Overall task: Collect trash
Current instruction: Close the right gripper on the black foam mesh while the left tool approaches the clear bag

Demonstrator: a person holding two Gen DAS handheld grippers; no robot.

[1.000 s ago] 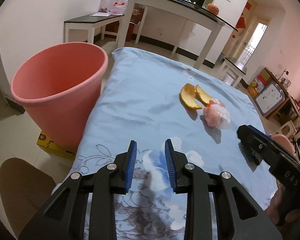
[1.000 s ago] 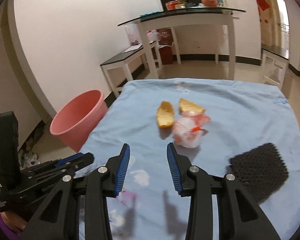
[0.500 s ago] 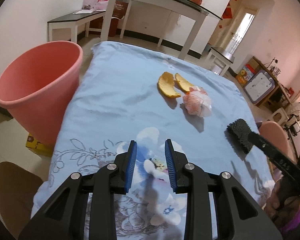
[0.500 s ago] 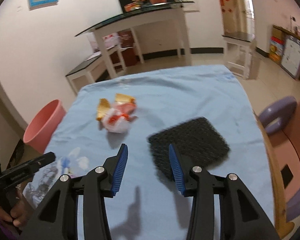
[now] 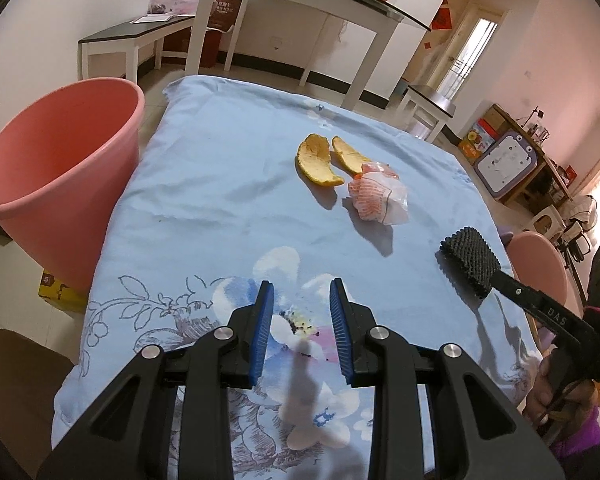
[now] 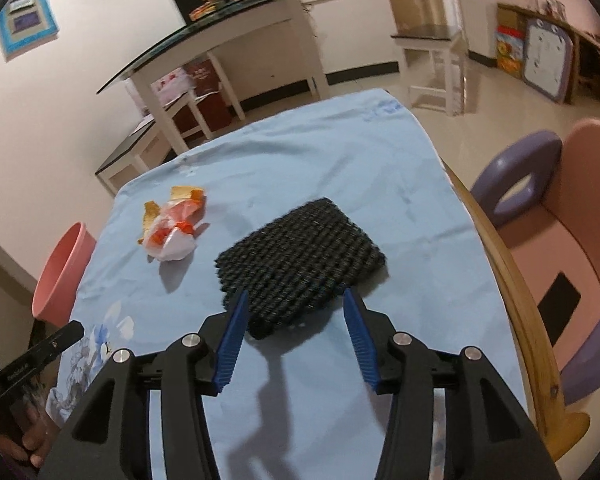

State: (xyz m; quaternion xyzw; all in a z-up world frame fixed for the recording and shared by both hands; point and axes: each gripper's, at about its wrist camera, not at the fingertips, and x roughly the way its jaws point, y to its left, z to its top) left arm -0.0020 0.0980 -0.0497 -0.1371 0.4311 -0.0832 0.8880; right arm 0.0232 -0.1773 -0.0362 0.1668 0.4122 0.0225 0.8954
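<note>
Two orange peels and a crumpled orange-and-white wrapper lie on the blue tablecloth. A black woven mat lies nearer the table's right edge; it also shows in the left wrist view. My right gripper is open, its fingers either side of the mat's near edge, just above it. My left gripper is open and empty over the flower print at the near end. The wrapper and peels sit left of the mat.
A pink bin stands on the floor beside the table's left edge, also seen small in the right wrist view. A pink and purple child's chair stands at the table's right. White side tables line the far wall.
My right gripper has swung right from the wrapper to the black mat, closed in on its near edge and opened wider. My left gripper has stayed open and shifted slightly toward the table's middle.
</note>
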